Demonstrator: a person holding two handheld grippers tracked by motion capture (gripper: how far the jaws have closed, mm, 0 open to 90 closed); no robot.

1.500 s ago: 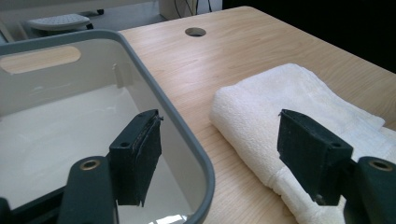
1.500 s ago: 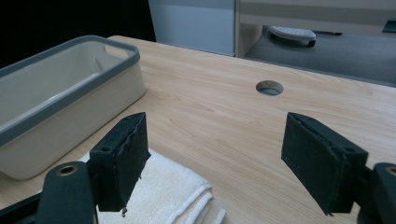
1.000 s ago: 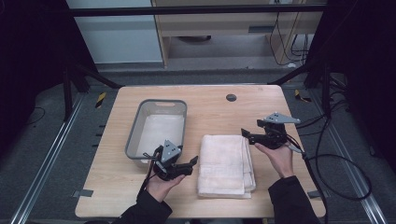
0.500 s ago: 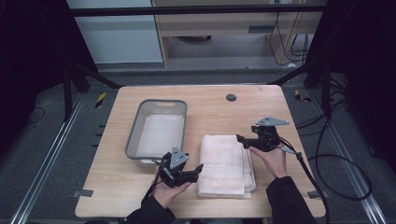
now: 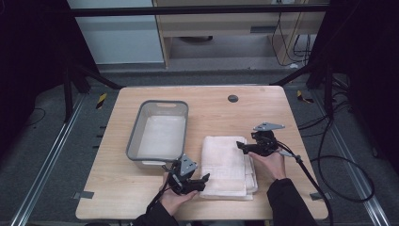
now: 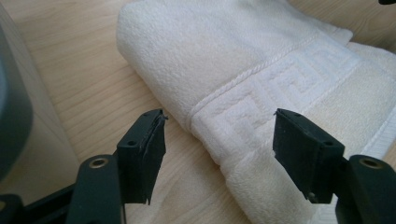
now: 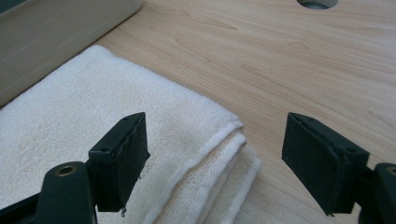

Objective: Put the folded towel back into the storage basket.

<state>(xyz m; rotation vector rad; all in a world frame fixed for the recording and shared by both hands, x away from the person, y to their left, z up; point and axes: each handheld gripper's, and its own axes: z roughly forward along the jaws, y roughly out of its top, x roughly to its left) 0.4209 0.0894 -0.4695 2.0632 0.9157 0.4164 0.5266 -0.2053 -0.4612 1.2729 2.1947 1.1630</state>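
A folded white towel lies on the wooden table, right of a grey plastic bin. My left gripper is open at the towel's near left corner, low over the table. In the left gripper view the towel with its woven key-pattern band sits between and beyond the open jaws. My right gripper is open at the towel's far right corner. In the right gripper view the stacked folds of the towel lie between its spread jaws.
The bin holds another pale folded cloth. A round cable hole sits in the table's far middle. Cables trail off the right side. The bin's wall stands close on the left in the left gripper view.
Both grippers have come in toward the towel: the left one moved right and nearer the front left corner, the right one moved left and down to the far right corner.
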